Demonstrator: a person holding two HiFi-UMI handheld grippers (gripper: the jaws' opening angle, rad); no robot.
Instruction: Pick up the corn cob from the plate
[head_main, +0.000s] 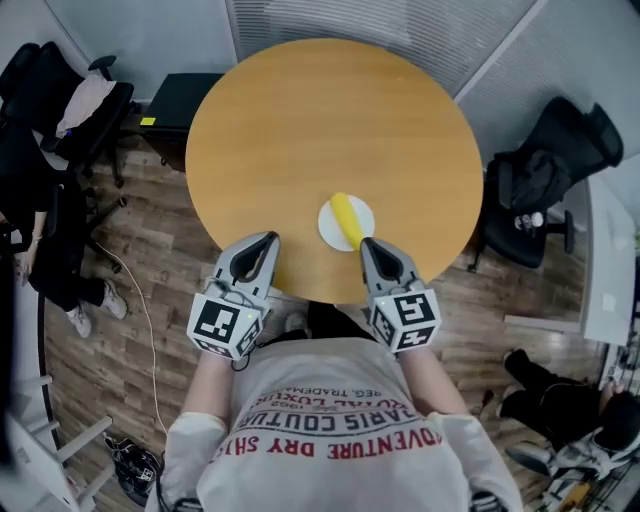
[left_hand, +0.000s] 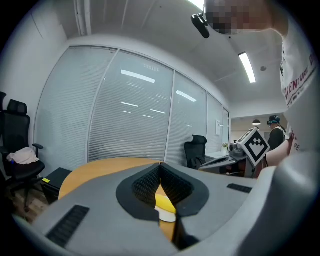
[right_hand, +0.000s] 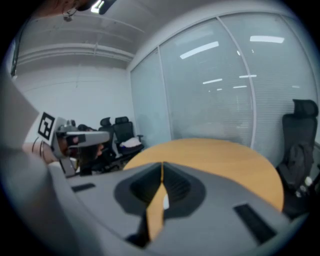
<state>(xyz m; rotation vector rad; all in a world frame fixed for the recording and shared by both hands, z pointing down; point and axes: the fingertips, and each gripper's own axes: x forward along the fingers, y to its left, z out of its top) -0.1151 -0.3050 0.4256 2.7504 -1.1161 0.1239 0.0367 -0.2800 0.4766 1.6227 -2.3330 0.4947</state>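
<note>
A yellow corn cob (head_main: 345, 218) lies across a small white plate (head_main: 364, 212) near the front edge of the round wooden table (head_main: 330, 120). My right gripper (head_main: 364, 243) is shut and empty, with its tip just short of the plate's near rim. My left gripper (head_main: 272, 238) is also shut and empty, over the table edge to the left of the plate. In the left gripper view, the corn cob (left_hand: 164, 202) and plate (left_hand: 168, 217) show through the gap behind the closed tips (left_hand: 160, 165). The right gripper view shows closed jaws (right_hand: 162, 164) and a sliver of the plate (right_hand: 165, 202).
Black office chairs stand at the left (head_main: 70, 110) and right (head_main: 550, 170) of the table. A black cabinet (head_main: 185, 100) sits at the back left and a white desk (head_main: 608, 260) at the right. Someone's legs (head_main: 540, 380) are on the floor at lower right.
</note>
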